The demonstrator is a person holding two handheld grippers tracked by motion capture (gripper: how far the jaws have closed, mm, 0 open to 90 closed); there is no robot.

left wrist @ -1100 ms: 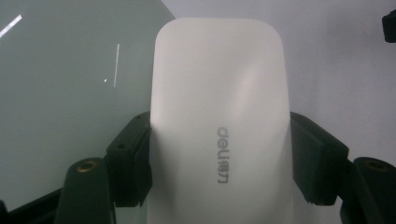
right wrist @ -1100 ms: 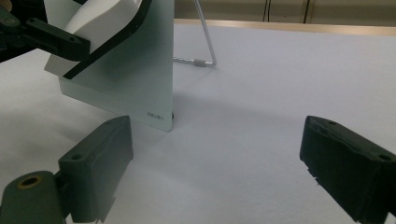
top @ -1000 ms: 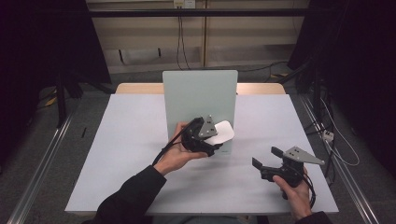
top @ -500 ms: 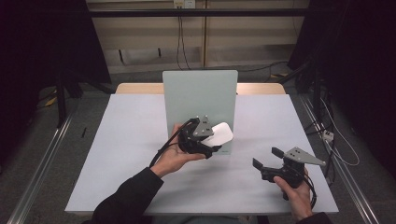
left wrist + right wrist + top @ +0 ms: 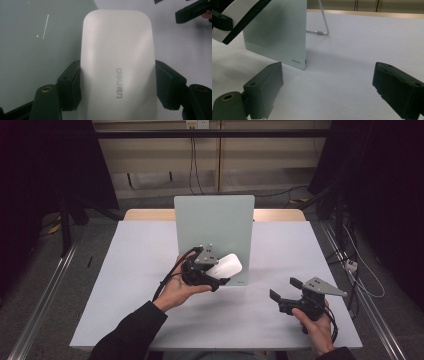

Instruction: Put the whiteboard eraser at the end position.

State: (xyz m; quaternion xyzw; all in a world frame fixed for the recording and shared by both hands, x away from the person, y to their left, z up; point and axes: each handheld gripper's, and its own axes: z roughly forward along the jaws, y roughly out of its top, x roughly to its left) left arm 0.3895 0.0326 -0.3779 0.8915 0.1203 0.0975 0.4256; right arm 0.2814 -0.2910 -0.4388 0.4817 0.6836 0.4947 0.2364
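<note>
Clearly, "deli" is read in grey letters on the white mouse (image 5: 117, 67), and the same mark is printed at the lower corner of the pale green board (image 5: 279, 30) propped on a wire stand (image 5: 323, 23). The mouse is clamped by its sides between both jaws of the left gripper (image 5: 216, 276), held above the white table (image 5: 140, 265) just before the board. The right gripper (image 5: 286, 292) is held wide, nothing between its jaws, well apart from the mouse
</note>
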